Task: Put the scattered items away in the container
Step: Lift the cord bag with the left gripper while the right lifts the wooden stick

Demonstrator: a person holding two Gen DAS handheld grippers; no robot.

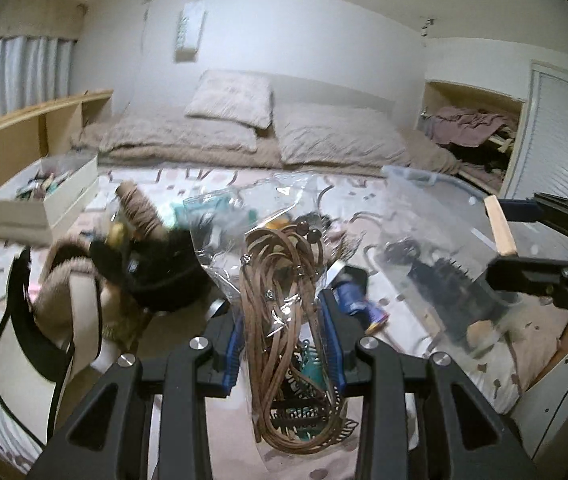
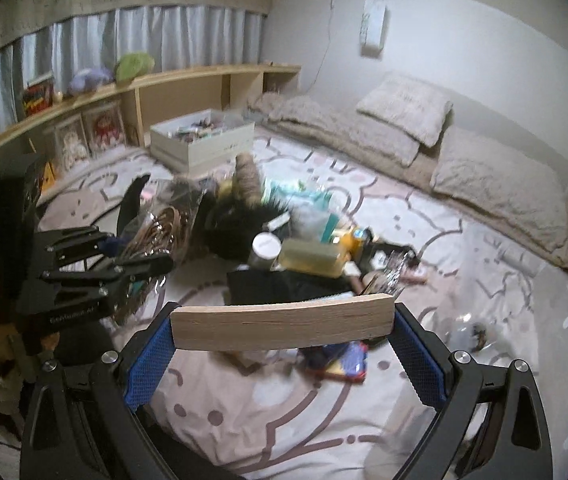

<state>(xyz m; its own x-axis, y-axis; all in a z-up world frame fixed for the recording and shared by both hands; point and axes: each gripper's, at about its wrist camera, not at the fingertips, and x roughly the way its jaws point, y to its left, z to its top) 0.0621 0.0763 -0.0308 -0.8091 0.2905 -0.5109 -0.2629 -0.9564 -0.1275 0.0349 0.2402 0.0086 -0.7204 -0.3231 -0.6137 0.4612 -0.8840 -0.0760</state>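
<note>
Here both grippers carry loads above the bed (image 2: pixel 284 420): the left gripper (image 1: pixel 280 316) pinches a bag of cords (image 1: pixel 276 280), the right gripper (image 2: pixel 284 332) clamps a wooden block (image 2: pixel 282 322). Transport step — next, both loads must go over the clear bin (image 1: pixel 435 216), just right of the clutter (image 2: pixel 284 236), before the jaws part.

Glossy clear plastic bag (image 1: pixel 284 216) of brown leather-like cords (image 1: pixel 280 280); matt pale wooden block (image 2: pixel 282 322); soft cloth pillows (image 1: pixel 232 98).
</note>
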